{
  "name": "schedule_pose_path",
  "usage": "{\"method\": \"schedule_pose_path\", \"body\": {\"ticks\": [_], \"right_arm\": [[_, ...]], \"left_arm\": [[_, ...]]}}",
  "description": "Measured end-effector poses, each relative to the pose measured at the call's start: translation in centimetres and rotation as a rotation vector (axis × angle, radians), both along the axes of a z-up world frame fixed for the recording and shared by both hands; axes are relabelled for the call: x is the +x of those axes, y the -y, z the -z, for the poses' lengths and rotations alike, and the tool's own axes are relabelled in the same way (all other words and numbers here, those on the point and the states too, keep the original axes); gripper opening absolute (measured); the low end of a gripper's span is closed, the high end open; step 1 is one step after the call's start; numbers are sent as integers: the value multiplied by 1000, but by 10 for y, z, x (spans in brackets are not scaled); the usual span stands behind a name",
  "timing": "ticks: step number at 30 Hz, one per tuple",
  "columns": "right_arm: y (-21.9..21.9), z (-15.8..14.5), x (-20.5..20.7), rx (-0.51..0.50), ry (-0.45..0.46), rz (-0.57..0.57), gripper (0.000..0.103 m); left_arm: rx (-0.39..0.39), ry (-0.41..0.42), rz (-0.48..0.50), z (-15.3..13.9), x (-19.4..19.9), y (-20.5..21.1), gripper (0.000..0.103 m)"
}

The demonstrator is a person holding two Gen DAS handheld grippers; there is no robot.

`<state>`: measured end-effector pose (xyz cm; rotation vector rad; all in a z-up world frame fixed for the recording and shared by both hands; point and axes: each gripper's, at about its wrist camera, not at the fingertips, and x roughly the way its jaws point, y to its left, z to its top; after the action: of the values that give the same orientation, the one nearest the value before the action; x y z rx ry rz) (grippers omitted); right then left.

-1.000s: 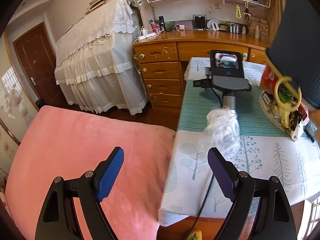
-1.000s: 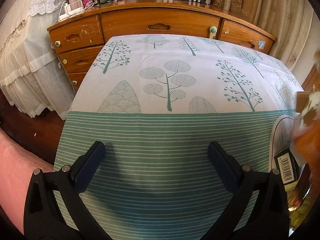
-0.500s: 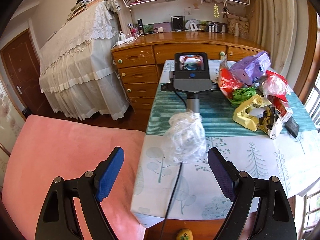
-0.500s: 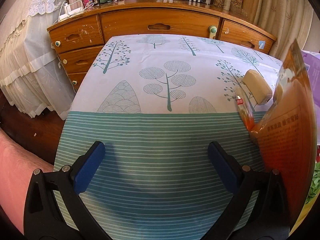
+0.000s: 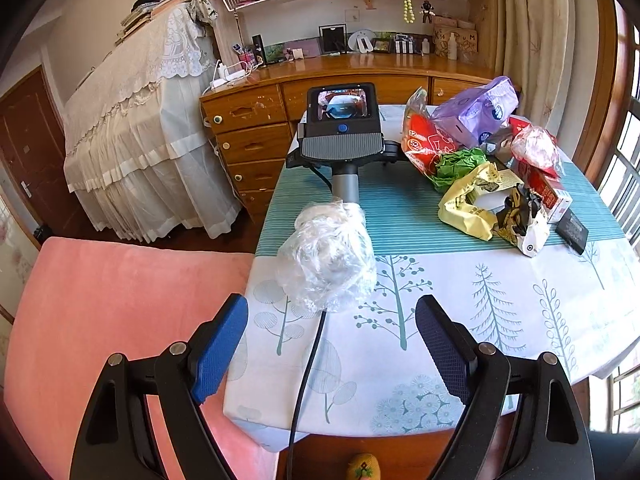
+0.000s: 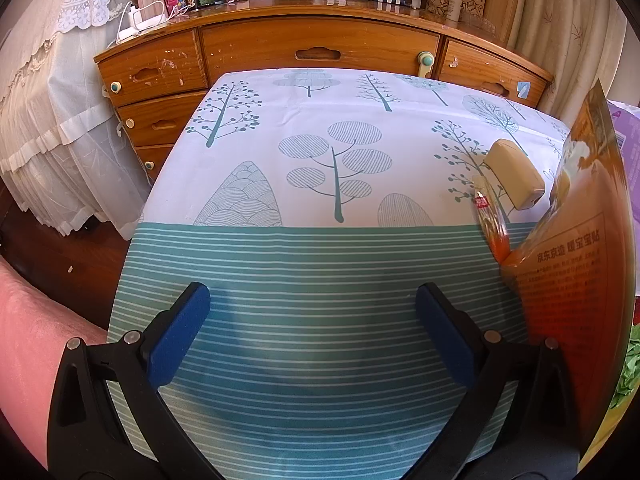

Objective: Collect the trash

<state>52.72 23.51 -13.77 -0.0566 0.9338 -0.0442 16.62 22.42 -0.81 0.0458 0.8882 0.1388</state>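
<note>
left gripper (image 5: 331, 344): released, empty | clear bag (image 5: 328, 257): 12 o'clock, just ahead, on table (image 5: 460, 320) | trash pile (image 5: 488, 172): 2 o'clock | right gripper (image 6: 313, 332): released, empty, over cloth; orange packet (image 6: 576, 280) at 3 o'clock

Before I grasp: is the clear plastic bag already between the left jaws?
No, the crumpled clear plastic bag lies on the tablecloth ahead of the open left gripper.

The left wrist camera looks from beyond the near edge of the table (image 5: 420, 364), high and tilted down, facing the wooden dresser (image 5: 256, 120) behind it. The right wrist camera sits low and close over the table's (image 6: 320, 320) striped middle, facing the same dresser (image 6: 320, 52). Both views share the tablecloth's far half and the dresser front.
</note>
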Motion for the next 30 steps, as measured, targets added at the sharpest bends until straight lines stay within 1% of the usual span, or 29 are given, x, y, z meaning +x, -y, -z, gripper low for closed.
{"method": "schedule_pose_path", "body": {"ticks": [3, 7, 12, 15, 17, 21, 25, 27, 30], "right_arm": [[0, 0, 0, 0, 0, 0, 101], [0, 0, 0, 0, 0, 0, 101], [0, 0, 1, 0, -1, 0, 101], [0, 0, 1, 0, -1, 0, 101], [0, 0, 0, 0, -1, 1, 101], [0, 0, 1, 0, -1, 1, 101], [0, 0, 1, 1, -1, 1, 101], [0, 0, 1, 1, -1, 1, 101], [0, 0, 0, 1, -2, 1, 101]], "left_arm": [[18, 19, -6, 12, -5, -6, 88], [73, 45, -16, 33, -15, -12, 88], [133, 65, 7, 61, -25, -8, 88], [165, 85, 18, 71, -29, -4, 88], [172, 88, 22, 75, -28, -3, 88], [157, 90, 27, 73, -25, -1, 88], [121, 48, 36, 62, -17, 1, 88], [95, 43, 33, 48, -14, -1, 88], [73, 63, 19, 16, -8, -8, 88]]}}
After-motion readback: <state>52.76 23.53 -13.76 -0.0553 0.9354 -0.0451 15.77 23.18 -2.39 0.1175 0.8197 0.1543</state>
